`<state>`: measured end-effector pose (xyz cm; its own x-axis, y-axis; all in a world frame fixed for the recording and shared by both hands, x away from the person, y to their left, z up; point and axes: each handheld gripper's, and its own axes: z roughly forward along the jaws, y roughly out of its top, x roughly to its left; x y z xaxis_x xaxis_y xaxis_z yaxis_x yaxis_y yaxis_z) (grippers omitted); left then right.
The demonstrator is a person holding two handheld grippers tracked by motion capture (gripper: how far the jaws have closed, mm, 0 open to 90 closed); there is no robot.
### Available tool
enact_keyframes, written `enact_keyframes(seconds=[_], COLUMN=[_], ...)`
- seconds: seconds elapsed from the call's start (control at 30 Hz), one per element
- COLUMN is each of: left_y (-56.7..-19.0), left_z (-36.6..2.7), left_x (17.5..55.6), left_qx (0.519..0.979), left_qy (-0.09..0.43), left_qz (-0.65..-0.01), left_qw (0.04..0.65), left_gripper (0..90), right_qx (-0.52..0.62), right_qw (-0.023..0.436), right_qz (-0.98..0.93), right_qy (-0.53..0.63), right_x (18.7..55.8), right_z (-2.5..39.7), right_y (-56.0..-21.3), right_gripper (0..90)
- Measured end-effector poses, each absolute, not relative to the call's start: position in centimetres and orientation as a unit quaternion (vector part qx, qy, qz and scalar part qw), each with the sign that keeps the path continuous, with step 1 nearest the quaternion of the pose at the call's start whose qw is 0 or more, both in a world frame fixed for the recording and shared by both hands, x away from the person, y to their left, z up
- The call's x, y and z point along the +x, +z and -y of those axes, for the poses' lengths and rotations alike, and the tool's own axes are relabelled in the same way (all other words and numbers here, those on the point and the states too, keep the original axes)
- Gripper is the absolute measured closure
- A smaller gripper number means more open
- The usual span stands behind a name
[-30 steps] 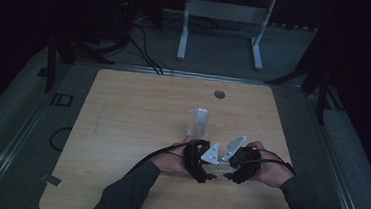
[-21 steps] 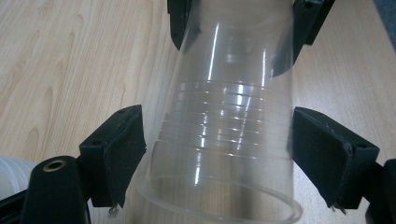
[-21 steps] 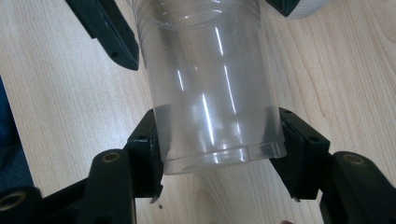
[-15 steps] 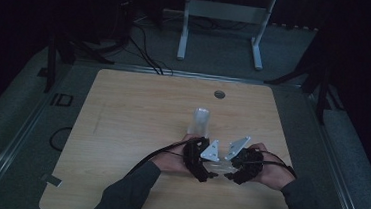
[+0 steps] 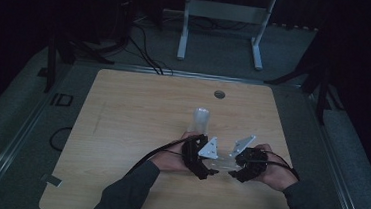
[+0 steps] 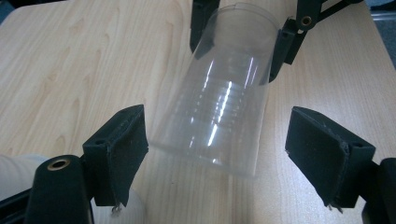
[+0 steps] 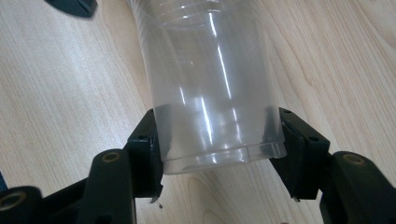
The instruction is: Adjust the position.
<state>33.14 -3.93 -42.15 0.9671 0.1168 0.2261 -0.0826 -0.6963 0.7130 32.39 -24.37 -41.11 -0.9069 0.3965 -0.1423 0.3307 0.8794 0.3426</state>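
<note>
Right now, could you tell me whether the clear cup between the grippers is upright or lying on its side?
On its side. The clear plastic cup lies lengthwise above the wooden table, the right gripper clamped across one end; the left gripper stands open around the other.

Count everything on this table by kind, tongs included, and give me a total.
clear plastic cup, gripped at one end: 1
whitish cup, standing upright: 1
tongs: 2, the left tongs open around the clear cup and the right tongs shut on it
round grommet in the tabletop: 1
Total: 5
</note>
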Motion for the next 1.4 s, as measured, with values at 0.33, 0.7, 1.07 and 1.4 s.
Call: enact_keyframes(seconds=[0.33,0.7,1.07,1.4], left_y=[-42.1,-42.2,-42.2,-42.4], left_z=[3.9,3.9,3.9,4.2], left_x=[33.4,33.8,33.9,34.0], left_qx=[0.910,0.910,0.911,0.910], left_qy=[0.123,0.133,0.134,0.132], left_qz=[-0.023,-0.042,-0.058,-0.070], left_qw=[0.395,0.391,0.387,0.387], left_gripper=[22.0,25.3,28.3,29.6], right_qx=[0.239,0.287,0.320,0.356], right_qw=[0.108,0.120,0.139,0.152], right_qz=[-0.949,-0.933,-0.919,-0.902], right_qy=[0.173,0.178,0.181,0.191], right_x=[32.5,33.1,33.5,33.9], right_z=[26.2,27.5,28.2,28.9], right_y=[-41.3,-41.7,-41.5,-41.5], right_gripper=[41.7,41.7,41.7,41.8])
